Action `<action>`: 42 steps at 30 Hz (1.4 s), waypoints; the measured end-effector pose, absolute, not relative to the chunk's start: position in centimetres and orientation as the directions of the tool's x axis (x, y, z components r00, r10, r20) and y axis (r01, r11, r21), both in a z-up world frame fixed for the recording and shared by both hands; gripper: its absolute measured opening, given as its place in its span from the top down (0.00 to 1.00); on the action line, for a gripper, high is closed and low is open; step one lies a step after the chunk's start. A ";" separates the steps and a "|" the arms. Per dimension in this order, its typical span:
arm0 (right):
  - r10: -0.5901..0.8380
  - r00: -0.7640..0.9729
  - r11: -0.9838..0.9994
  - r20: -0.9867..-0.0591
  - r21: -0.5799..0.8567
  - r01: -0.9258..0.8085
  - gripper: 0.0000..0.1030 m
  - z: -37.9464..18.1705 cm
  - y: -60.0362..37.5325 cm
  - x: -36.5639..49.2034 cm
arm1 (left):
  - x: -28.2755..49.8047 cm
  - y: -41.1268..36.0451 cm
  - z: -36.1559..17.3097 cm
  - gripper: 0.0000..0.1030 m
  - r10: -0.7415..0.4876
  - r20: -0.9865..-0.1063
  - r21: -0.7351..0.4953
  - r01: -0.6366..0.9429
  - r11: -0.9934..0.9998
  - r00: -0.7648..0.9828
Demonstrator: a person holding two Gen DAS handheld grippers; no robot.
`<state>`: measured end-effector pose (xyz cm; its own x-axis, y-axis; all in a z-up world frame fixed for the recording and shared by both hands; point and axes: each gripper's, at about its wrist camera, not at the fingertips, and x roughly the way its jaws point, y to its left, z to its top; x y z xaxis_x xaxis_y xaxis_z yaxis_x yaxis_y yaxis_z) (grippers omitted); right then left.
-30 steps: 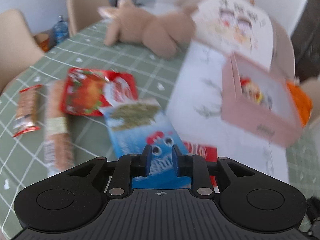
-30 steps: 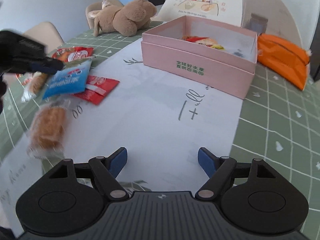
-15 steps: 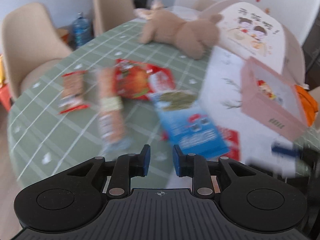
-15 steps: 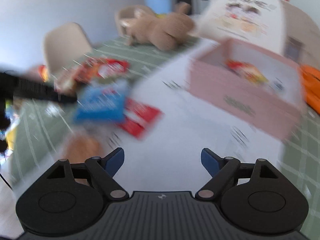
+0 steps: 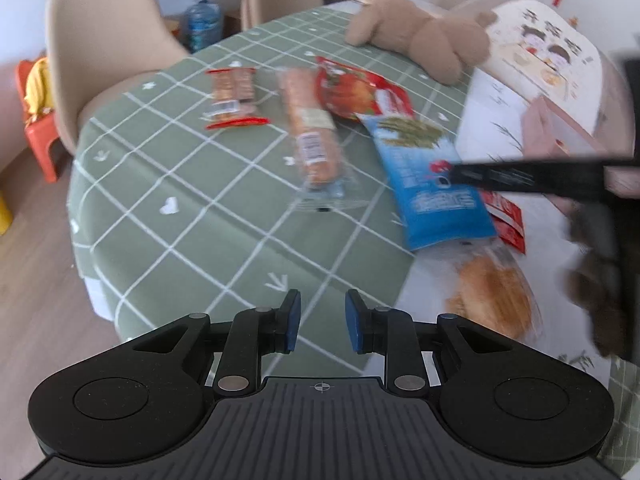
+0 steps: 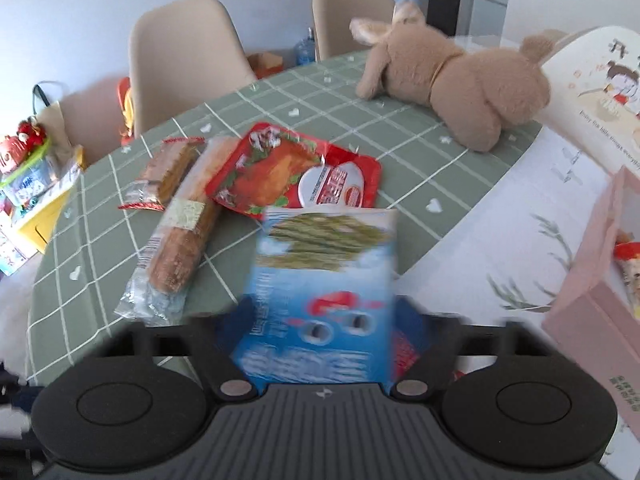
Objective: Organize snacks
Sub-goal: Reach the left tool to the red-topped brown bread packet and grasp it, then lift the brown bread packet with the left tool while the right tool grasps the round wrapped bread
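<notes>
Pink box (image 6: 588, 300) holds red snack packet (image 6: 629, 250).

In the right wrist view the right gripper (image 6: 316, 320) is smeared by motion, so whether its jaws grip the blue snack bag (image 6: 320, 292) cannot be told. The bag hides most of a red packet (image 6: 404, 354) beneath it. The pink box (image 6: 596, 300) is cut off by the right edge, its contents mostly unseen.
</notes>
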<state>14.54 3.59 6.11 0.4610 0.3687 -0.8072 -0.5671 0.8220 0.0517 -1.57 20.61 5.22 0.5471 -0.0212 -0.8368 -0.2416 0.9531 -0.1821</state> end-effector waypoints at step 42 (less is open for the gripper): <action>0.153 0.651 0.978 -0.744 0.019 -0.209 0.00 2.3 -13.3 3.6 | 11.9 30.6 3.9 0.61 0.111 -0.803 -0.132 -0.357 0.925 0.586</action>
